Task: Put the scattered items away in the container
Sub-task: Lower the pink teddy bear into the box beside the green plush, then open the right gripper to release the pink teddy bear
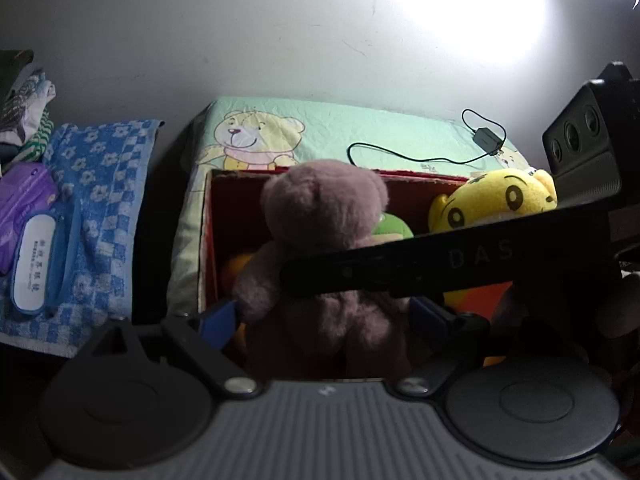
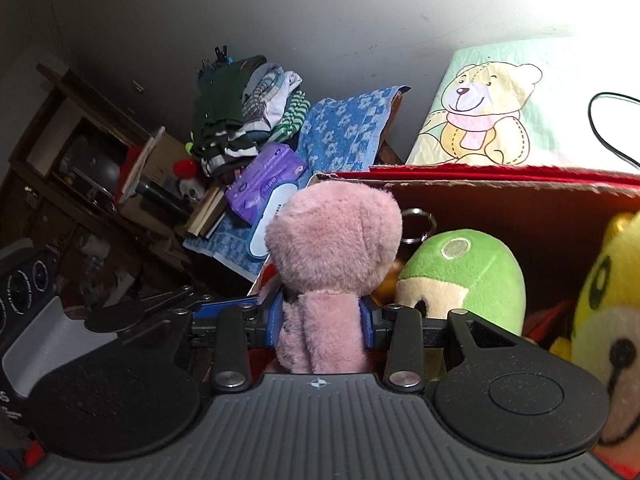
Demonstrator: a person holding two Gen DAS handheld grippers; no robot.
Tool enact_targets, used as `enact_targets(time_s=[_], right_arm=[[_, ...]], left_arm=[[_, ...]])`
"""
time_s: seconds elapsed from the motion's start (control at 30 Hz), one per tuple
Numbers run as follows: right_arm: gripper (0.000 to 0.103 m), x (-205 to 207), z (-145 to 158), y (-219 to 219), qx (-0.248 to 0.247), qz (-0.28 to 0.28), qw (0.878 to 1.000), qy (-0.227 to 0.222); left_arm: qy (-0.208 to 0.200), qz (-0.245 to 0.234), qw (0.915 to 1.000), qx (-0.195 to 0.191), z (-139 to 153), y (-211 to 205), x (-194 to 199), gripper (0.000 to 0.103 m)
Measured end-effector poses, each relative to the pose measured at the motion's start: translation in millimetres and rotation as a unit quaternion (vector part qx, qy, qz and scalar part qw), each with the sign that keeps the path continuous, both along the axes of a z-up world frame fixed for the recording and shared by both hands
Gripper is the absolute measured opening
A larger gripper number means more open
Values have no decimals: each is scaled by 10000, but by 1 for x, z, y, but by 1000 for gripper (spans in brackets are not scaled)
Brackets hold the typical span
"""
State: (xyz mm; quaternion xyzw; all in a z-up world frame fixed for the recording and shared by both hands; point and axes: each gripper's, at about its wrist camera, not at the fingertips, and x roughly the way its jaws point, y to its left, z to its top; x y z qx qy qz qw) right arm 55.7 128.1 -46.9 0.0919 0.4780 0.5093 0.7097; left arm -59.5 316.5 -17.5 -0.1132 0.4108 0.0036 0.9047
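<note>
Pink plush fills the middle of both views: the pink teddy bear (image 2: 334, 276) is pinched at its body between the blue pads (image 2: 276, 316) of my right hand-held gripper (image 2: 324, 318), whose jaws are drawn in narrow against the fur on both sides. I see the bear upright with its back to me, above the near left part of the red cardboard box (image 2: 500, 184).

In the left wrist view the same bear (image 1: 324, 240) sits between the blue fingertips (image 1: 218, 318) of my left hand-held gripper (image 1: 320, 316). These jaws stand wide, one to each side of the bear; whether they touch the fur I cannot tell. The dark body of the other gripper crosses in front of the bear.

Inside the box (image 1: 208, 240) I see a green plush toy (image 2: 464, 276) just beside the bear and a yellow plush toy (image 1: 500, 204) towards the right wall, with a metal key ring (image 2: 418, 226) behind the green one.

The box rests on a pale green bear-print quilt (image 1: 320, 128), where a black cable (image 1: 420, 158) lies behind it. To the left, apart from the box, a blue flowered towel (image 1: 104, 184) carries a purple tissue pack (image 1: 24, 204) and a white wipes pack (image 1: 34, 264), with a pile of folded clothes (image 2: 240, 116) beyond.
</note>
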Motion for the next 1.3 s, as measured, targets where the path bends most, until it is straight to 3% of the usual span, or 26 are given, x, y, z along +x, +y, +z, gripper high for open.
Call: enact_targets(time_s=[0.13,0.3,0.63,0.8,0.93,1.3], right_arm=[[40,2,-6,12,-178,-6,9995,-243],[40,0,-8,33,-462,144,9974,-533],[47,6,-6,9,-249,-233,9990,-291],[42,6,-3,2,-213,-392,9986,-277],[28,6,-7,12,-369,-309,9987,-192],[27,1,-14,30,-552,-84,9979,-316]], left_arm=[[42,2,9997,232,-3,-3,0,88],[61,-75,9999,139,-4,-6,0,88],[26,-72,9998,184,4,-12,-3,78],[70,-115,9998,159,1,-16,1,77],[61,-213,9998,14,0,-18,3,76],[245,-93,9996,-56,-12,-11,8,76]])
